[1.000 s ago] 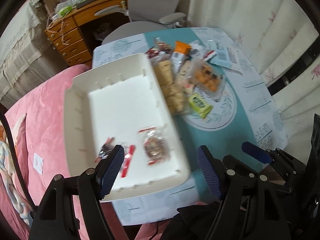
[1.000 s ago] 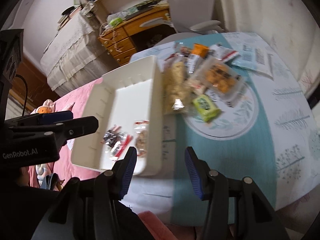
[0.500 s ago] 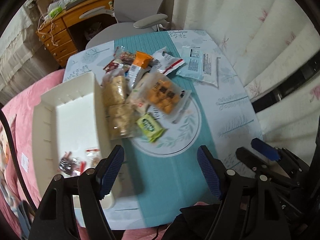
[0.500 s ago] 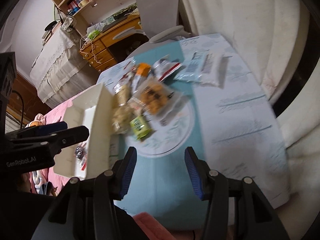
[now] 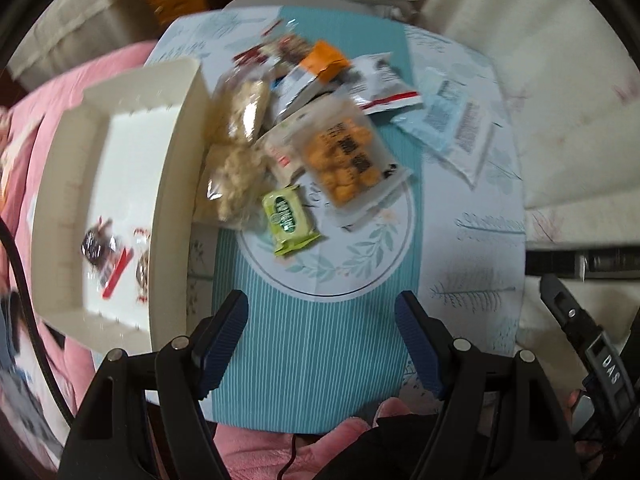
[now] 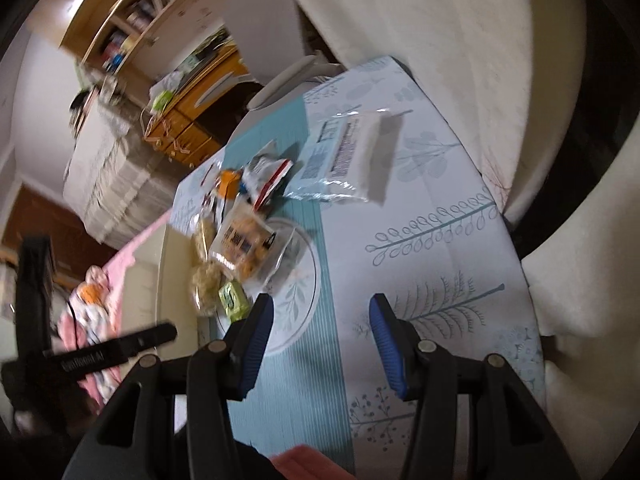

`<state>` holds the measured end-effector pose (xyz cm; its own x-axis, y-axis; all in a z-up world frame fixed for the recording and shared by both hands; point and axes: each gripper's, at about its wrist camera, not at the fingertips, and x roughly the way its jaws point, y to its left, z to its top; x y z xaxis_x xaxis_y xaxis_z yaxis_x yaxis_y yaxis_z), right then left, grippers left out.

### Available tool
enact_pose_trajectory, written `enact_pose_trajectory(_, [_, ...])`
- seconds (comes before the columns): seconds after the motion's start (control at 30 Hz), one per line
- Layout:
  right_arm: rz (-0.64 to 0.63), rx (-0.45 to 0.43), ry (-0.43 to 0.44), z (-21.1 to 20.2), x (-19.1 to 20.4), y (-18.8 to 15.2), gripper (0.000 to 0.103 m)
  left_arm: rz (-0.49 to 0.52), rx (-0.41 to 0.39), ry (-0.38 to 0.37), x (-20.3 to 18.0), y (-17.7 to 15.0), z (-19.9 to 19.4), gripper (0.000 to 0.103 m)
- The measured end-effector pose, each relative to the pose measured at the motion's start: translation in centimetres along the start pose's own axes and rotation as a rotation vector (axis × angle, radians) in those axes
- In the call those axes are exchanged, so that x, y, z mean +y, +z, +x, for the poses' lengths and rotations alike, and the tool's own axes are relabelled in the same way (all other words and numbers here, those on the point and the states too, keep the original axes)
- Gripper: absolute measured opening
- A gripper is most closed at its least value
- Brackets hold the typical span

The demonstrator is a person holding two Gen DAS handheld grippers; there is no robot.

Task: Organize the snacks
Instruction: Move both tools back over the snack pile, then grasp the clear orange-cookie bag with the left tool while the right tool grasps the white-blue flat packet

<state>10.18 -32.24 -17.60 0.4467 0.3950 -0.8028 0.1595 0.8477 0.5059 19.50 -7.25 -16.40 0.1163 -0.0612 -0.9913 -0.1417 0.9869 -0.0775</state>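
Small table in a teal-striped leafy cloth, pink bedding on the left, wooden desk behind. Snack pile mid-table beside the white tray. Left gripper and right gripper both spread wide, holding nothing.

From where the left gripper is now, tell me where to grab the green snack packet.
Grip the green snack packet across its short width at the middle, coming straight down with the open left gripper. It lies flat, its near end clear on the tablecloth; crinkled end seals probably offer poor hold.
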Motion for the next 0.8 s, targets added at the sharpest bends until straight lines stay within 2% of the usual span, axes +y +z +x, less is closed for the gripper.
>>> enact_pose_trajectory(0.13, [0.121, 0.039, -0.012, 1.7, -1.5, 2.3, 0.050, -0.113, 0.019, 0.003, 1.0, 1.3, 0.9, 0.085])
enact_pose_trajectory(0.33, [0.274, 0.115, -0.070, 4.9, -3.2, 5.5, 0.051, -0.223, 0.024, -0.014, 1.0, 3.9, 3.4, 0.087])
enact_pose_trajectory(0.47, [0.338, 0.123, -0.059, 7.1, -3.5, 8.0, 0.065, -0.242, 0.028, -0.014, 0.1, 5.8, 5.6, 0.087])
enact_pose_trajectory(0.57, [0.381, 0.145, -0.051, 8.7, -3.3, 9.8, 0.071, -0.257, 0.041, -0.015, -0.5, 6.8, 7.4, 0.087])
enact_pose_trajectory(0.67, [0.488, 0.166, -0.022, 10.2, -3.5, 11.4, 0.082, -0.267, 0.057, -0.019, -1.2, 7.8, 9.2, 0.087])
enact_pose_trajectory(0.8, [0.560, 0.180, -0.054, 12.2, -3.0, 13.7, 0.085, -0.287, 0.045, -0.011, -1.5, 8.9, 10.5, 0.088])
